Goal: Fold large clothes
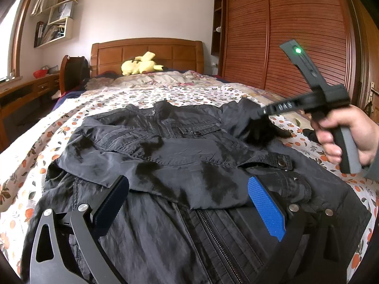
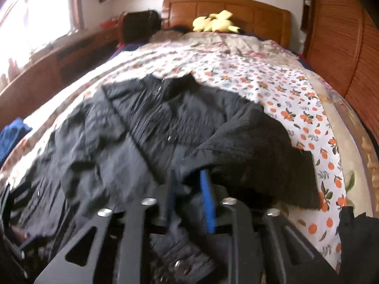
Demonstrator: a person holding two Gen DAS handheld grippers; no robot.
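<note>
We see the wide bed with the orange-print sheet (image 1: 99,104) carrying the black nylon zip jacket (image 1: 180,146), spread flat for folding. Our left gripper (image 1: 187,201), jaws wide and empty, hovers at its six-o'clock hem; our right gripper (image 2: 189,189), jaws narrowed, pinches a fold of sleeve cloth, at three o'clock.

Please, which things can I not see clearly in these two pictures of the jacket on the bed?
- Right gripper, right wrist view: motion blur; whether its pads press the sleeve fabric between them is unclear.
- Right gripper fingertips, left wrist view: lost, blurred, against the black jacket.
- Jacket hem, left wrist view: cut off by the bottom edge.
- Blue cloth, right wrist view: cut by the left edge; unidentifiable.
- Shelf contents, left wrist view: too small.
</note>
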